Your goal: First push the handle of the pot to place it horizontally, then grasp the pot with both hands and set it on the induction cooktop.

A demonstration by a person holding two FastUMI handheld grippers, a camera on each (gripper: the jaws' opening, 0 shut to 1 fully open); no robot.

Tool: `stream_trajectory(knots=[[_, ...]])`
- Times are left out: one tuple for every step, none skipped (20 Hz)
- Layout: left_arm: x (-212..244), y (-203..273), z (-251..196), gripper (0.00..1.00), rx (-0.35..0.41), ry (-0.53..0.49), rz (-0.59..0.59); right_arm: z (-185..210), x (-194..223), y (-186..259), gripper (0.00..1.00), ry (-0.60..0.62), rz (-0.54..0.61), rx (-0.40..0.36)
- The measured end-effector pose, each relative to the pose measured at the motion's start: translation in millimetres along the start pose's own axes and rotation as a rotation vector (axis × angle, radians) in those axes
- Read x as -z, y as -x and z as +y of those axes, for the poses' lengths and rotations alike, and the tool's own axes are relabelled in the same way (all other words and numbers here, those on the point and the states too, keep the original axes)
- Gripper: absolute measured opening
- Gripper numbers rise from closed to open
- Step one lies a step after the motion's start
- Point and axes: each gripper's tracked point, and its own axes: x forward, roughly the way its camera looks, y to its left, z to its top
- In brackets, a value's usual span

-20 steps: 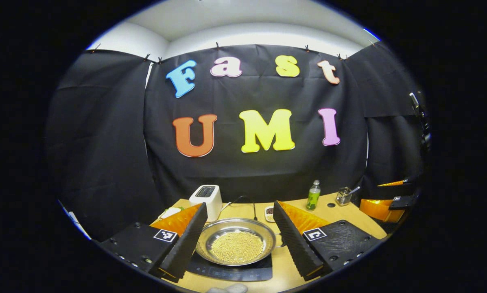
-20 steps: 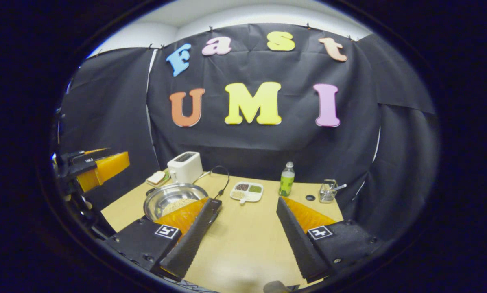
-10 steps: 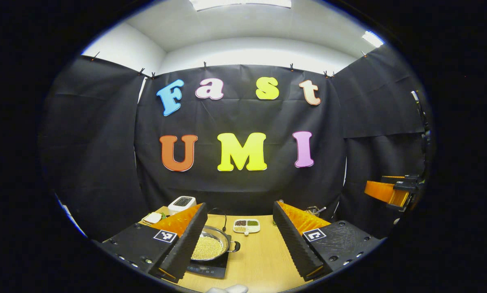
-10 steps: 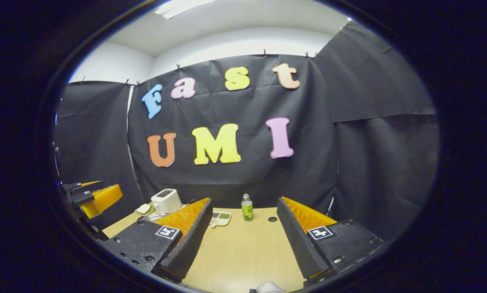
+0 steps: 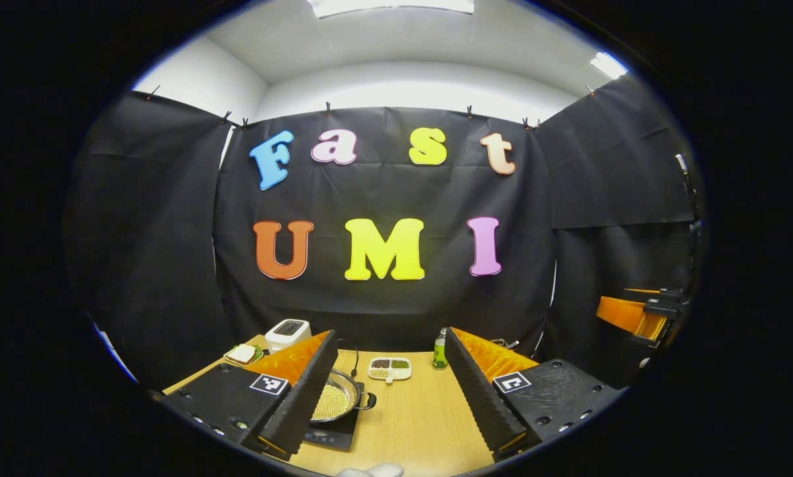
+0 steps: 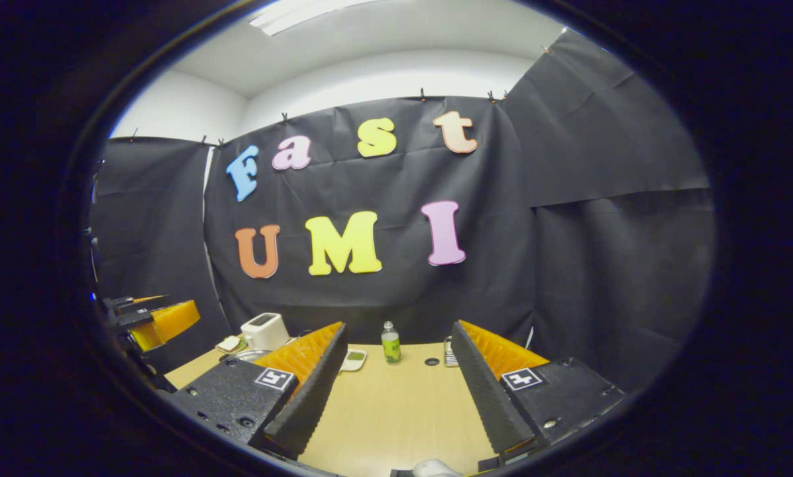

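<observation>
Pot point(image 5: 335, 399) on cooktop point(image 5: 330, 434), behind left gripper point(image 5: 388, 391) left finger, both grippers' fingers spread

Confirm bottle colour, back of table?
Green liquid in a clear bottle with a pale cap; it shows best in the right gripper view.

Pot point(image 5: 335, 399) is shiny bare metal with a dark handle stub, sitting on a glossy black glass-like induction cooktop point(image 5: 333, 437); table point(image 5: 409, 424) is light wood-grain, smooth, low sheen. Left gripper point(image 5: 389, 391) and right gripper point(image 6: 396, 391): matt black textured plastic bodies, ribbed black pads, translucent orange plastic backing with a grooved face. Toaster point(image 5: 287, 333) is smooth white plastic, the bottle point(image 6: 390, 344) clear plastic over green liquid, divided dish point(image 5: 390, 369) glossy white, and the booth wall point(image 5: 383, 305) matt black cloth, creased.
</observation>
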Motion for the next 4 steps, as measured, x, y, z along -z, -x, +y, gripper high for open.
stream_trajectory(knots=[[1.1, 2.2, 0.4, 0.96, -0.002, 0.003, 0.005, -1.7, -2.4, -0.5, 0.99, 0.006, -0.002, 0.004], [1.3, 2.6, 0.2, 0.96, -0.001, 0.009, 0.006, -4.9, -3.4, 1.0, 0.99, 0.010, -0.009, 0.011], [1.3, 1.7, -1.1, 0.96, 0.002, 0.014, 0.008, -7.4, -5.9, 1.5, 0.99, 0.010, -0.016, 0.018], [0.2, 0.5, -1.3, 0.96, 0.004, 0.015, 0.007, -7.8, -7.3, -0.1, 0.97, 0.010, -0.022, 0.021]])
